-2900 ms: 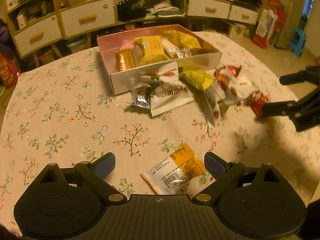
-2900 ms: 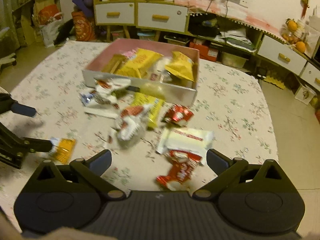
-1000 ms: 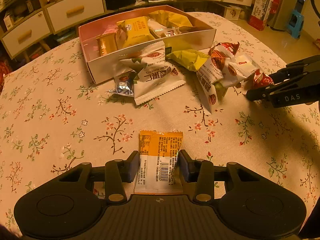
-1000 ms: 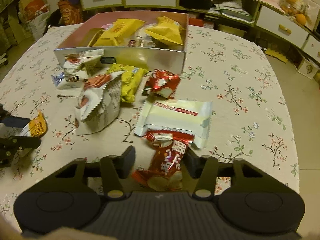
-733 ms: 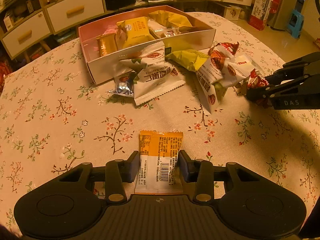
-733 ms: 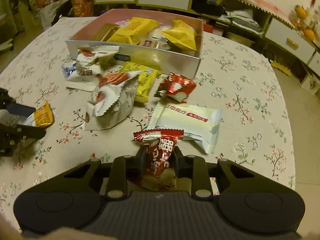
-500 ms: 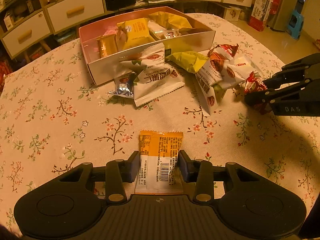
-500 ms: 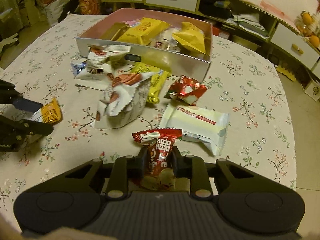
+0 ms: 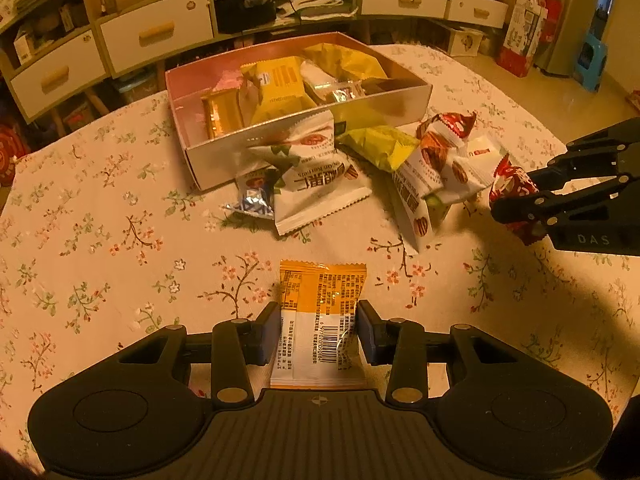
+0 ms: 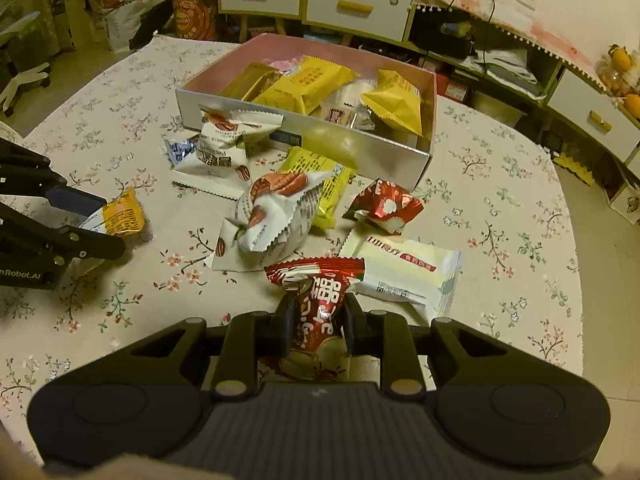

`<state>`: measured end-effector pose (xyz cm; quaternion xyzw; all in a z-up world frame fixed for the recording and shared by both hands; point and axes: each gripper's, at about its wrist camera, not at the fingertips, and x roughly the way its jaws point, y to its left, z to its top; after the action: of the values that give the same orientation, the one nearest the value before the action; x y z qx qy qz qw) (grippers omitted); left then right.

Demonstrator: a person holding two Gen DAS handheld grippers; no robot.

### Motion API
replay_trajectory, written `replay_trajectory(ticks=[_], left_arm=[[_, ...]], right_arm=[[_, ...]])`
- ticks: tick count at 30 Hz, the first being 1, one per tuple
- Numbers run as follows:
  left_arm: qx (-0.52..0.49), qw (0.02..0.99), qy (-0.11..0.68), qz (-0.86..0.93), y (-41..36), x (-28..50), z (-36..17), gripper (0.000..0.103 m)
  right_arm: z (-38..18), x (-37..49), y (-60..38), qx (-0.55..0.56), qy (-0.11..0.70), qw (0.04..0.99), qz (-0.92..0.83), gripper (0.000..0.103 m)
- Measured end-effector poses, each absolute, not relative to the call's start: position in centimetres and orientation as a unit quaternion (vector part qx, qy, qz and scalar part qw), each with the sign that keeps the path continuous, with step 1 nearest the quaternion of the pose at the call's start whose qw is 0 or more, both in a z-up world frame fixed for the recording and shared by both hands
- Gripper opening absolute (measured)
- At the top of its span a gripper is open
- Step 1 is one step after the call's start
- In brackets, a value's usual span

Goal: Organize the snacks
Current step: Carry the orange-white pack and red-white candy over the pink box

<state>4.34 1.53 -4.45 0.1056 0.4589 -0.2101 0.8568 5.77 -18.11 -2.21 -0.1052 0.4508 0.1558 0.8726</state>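
While 1 box (image 10: 304, 130) sits open | left fingers (image 9: 266, 332) grasp 1 orange packet (image 9: 320, 320) | right fingers (image 10: 284, 320) grasp 1 red packet (image 10: 318, 312)

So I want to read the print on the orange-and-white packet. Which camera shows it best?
The left wrist view: the orange-and-white packet sits upright between the left gripper pads, barcode and text facing the lens. In the right wrist view it appears small at the left edge, side-on and partly hidden by a finger.
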Motion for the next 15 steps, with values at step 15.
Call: replay_trajectory(ticks=[15], left_arm=[[0.088,0.875,0.435,-0.195,1.8,5.3,-2.3,0.038]], right_arm=[[0.6,6.0,-18.1,-0.096,0.42,0.888,0.159,0.022]])
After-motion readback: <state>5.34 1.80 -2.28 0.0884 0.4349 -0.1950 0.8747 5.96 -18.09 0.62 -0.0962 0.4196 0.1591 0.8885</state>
